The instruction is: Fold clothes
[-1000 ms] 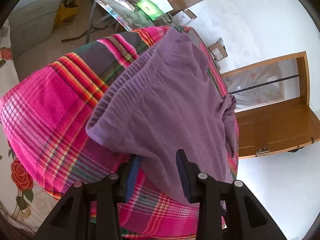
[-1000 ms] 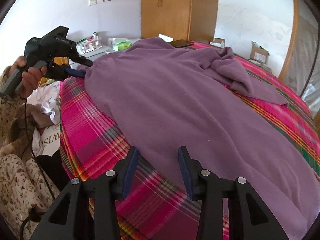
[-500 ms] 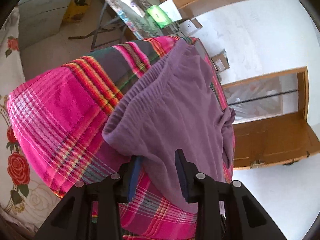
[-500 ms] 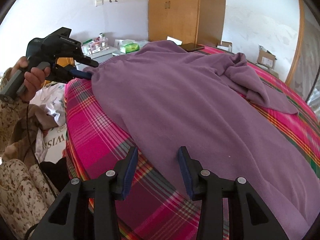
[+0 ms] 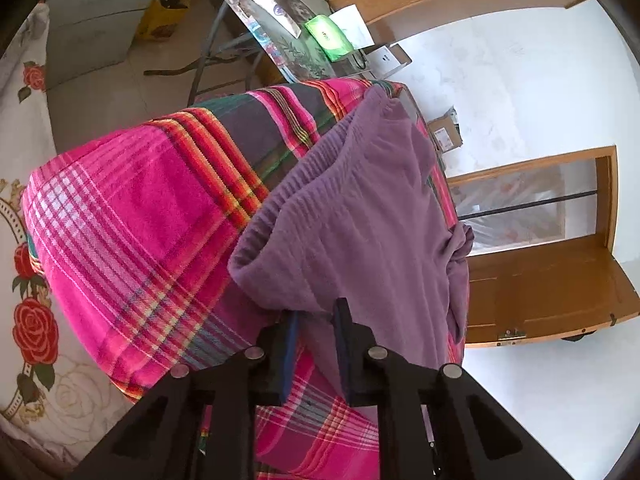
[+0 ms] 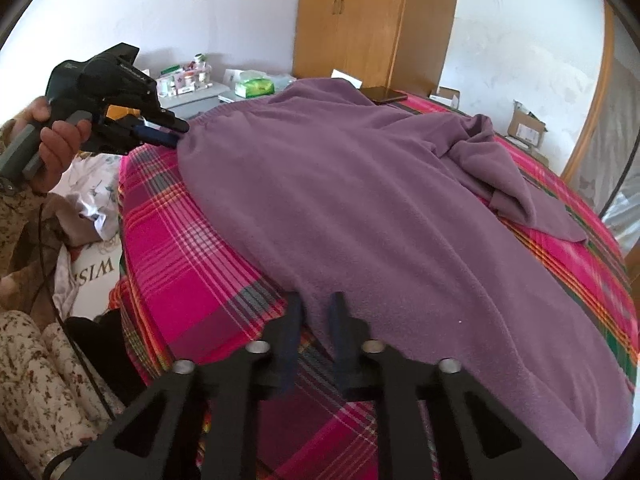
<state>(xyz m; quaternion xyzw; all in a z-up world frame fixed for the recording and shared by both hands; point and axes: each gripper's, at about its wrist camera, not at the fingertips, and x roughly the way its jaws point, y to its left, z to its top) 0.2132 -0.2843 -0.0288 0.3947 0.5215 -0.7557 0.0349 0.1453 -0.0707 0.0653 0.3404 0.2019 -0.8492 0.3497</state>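
Left wrist view: we are seeing the left gripper (image 5: 316,320) with its fingers (image 5: 342,320) narrowing down, jaws closing on the near corner of the purple garment (image 5: 360,232); the cloth edge is sitting between the pads and looks pinched, the corner lifting slightly off the plaid blanket (image 5: 132,216). The elastic waistband edge is running up and away from that corner. The garment is lying spread over the blanket on the bed, reaching to the far edge.

Right wrist view: we are seeing the right gripper (image 6: 316,312) with fingers (image 6: 338,320) drawn close, also closing, the garment's (image 6: 360,208) near hem running between them on top of the blanket (image 6: 180,264). Only a narrow gap is left; the cloth seems gripped.

Only the right view is showing the person's hand (image 6: 56,144) on the left gripper's (image 6: 170,136) handle, with its tips at the waistband corner, plus a bunched fold of fabric at the far right, a dark phone (image 6: 382,94) beside the garment, and a wardrobe (image 6: 368,20). Only the left view is showing the cluttered surface (image 5: 280,36) with a green pack (image 5: 328,36), the floor, and a rose-print sheet (image 5: 28,300) under the blanket.
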